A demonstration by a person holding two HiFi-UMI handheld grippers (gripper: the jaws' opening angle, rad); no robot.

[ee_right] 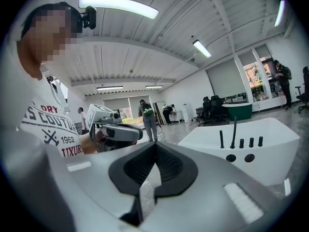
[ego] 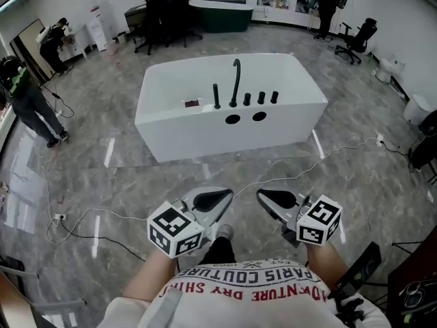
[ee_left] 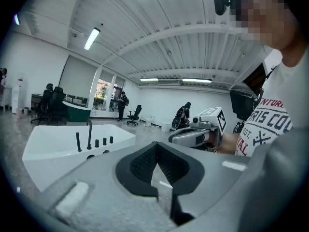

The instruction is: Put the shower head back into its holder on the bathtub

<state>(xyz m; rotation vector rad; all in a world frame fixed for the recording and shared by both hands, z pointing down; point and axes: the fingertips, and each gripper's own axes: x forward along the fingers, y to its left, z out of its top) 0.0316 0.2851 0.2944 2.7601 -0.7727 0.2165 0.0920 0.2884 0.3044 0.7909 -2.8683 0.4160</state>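
A white bathtub (ego: 205, 132) stands on the grey floor a few steps ahead in the head view. On its near rim rise a curved black spout (ego: 236, 80), a slim black upright rod (ego: 216, 96) to its left and three short knobs (ego: 261, 98). From here I cannot tell whether the rod is the shower head. My left gripper (ego: 229, 195) and right gripper (ego: 261, 195) are held close to my body, tips turned toward each other, both shut and empty. The left gripper view shows its own jaws (ee_left: 155, 151) closed, the tub (ee_left: 53, 149) beyond; the right gripper view shows the same (ee_right: 154, 151), with the tub (ee_right: 270, 153) at right.
A white cable (ego: 102, 217) snakes across the floor between me and the tub. People (ego: 31, 108) stand at the left wall. Black office chairs (ego: 164, 12) and a dark green tub (ego: 218, 16) are behind; another chair (ego: 358, 39) is at the far right.
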